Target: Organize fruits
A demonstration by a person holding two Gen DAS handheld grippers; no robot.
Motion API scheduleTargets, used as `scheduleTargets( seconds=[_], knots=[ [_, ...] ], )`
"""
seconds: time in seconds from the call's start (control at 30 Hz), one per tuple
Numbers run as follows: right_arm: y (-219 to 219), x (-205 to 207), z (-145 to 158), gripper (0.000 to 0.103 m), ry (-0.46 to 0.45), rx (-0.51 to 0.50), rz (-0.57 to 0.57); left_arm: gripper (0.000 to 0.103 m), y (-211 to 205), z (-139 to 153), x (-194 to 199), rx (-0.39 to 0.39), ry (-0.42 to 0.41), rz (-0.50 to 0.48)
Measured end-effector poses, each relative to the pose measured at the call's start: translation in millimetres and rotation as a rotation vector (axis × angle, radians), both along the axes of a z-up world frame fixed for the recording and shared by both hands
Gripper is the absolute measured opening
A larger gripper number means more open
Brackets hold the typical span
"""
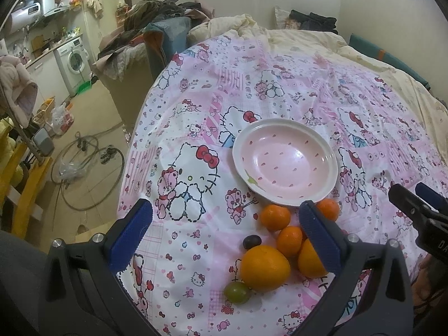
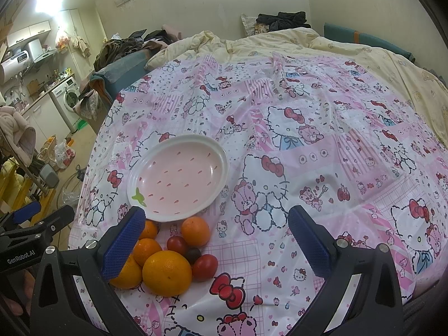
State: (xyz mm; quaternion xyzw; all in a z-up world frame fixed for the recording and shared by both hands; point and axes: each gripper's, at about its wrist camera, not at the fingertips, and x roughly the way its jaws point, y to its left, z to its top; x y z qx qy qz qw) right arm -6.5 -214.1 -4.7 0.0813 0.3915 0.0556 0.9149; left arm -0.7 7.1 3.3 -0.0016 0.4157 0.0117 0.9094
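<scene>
An empty pink plate (image 1: 285, 137) (image 2: 179, 142) with a white rim lies on the Hello Kitty sheet. Just in front of it sits a cluster of fruit: two large oranges (image 1: 264, 268) (image 2: 167, 273), several small tangerines (image 1: 275, 217) (image 2: 195, 231), two red tomatoes (image 2: 205, 267), a dark grape (image 1: 252, 241) (image 2: 193, 254) and a green grape (image 1: 237, 292). My left gripper (image 1: 225, 225) is open and empty above the sheet, left of the fruit. My right gripper (image 2: 217, 231) is open and empty, right of the fruit; it also shows in the left wrist view (image 1: 417, 198).
The fruit and plate lie on a bed covered by a pink patterned sheet (image 1: 280, 84) (image 2: 322, 140). A cream quilt (image 2: 280, 42) is bunched at the far side. Left of the bed are clothes piles, a washing machine (image 1: 72, 61) and hoses on the floor (image 1: 84, 168).
</scene>
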Motion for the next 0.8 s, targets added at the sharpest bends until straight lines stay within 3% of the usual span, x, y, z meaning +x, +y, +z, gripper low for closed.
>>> scheduleTargets(
  seconds=[0.8],
  knots=[
    [-3.2, 0.9, -1.8, 0.103, 0.008, 0.011, -0.014, 0.103, -1.5, 2.5, -0.1, 0.008, -0.005, 0.0]
  ],
)
